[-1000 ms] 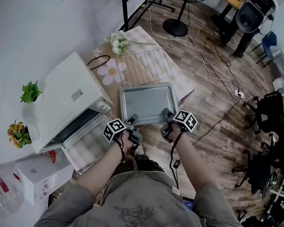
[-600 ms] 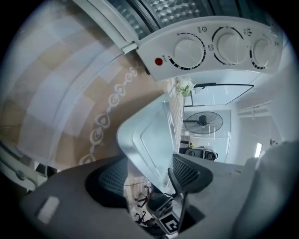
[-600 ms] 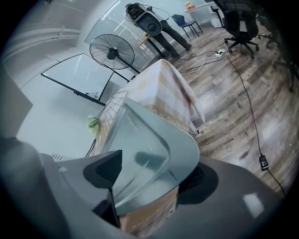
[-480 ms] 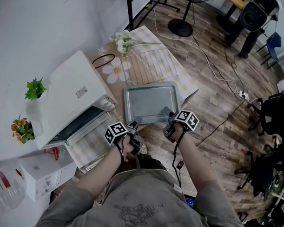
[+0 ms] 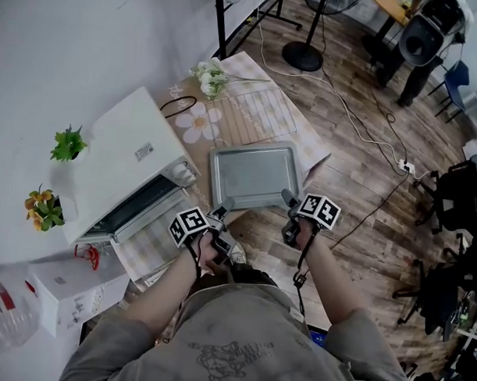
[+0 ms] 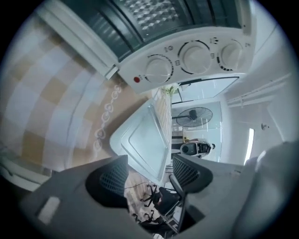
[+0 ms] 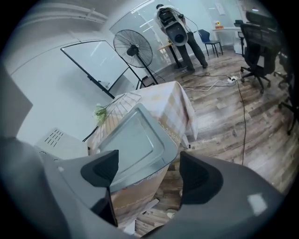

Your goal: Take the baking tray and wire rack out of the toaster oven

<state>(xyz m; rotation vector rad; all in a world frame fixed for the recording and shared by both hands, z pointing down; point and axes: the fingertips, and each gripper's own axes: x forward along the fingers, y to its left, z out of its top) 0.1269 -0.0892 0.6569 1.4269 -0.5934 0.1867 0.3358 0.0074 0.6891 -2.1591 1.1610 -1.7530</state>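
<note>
Baking tray lies flat on the checked tablecloth, out of the toaster oven and just right of it, w/ its near edge close to the table's near edge. Tray is bare inside.

Wire rack lies flat just beyond the tray's far edge, also on the cloth; can't tell if the two touch.

Left gripper sits at the tray's near-left corner, right gripper at its near-right corner. Both have jaws spread wide w/ nothing clamped. In each gripper view the tray's corner shows btwn the jaws but beyond the tips; contact can't be told.

Oven door hangs open toward the near side, just left of the tray and close to the left gripper. Three knobs sit in a row on the oven's front panel.

Around: white flowers at the rack's far-left corner, black cable loop left of the rack. Two small potted plants on the white surface left of the oven, white box near-left. On the wood floor to the right: fan base, trailing cord, office chairs.
</note>
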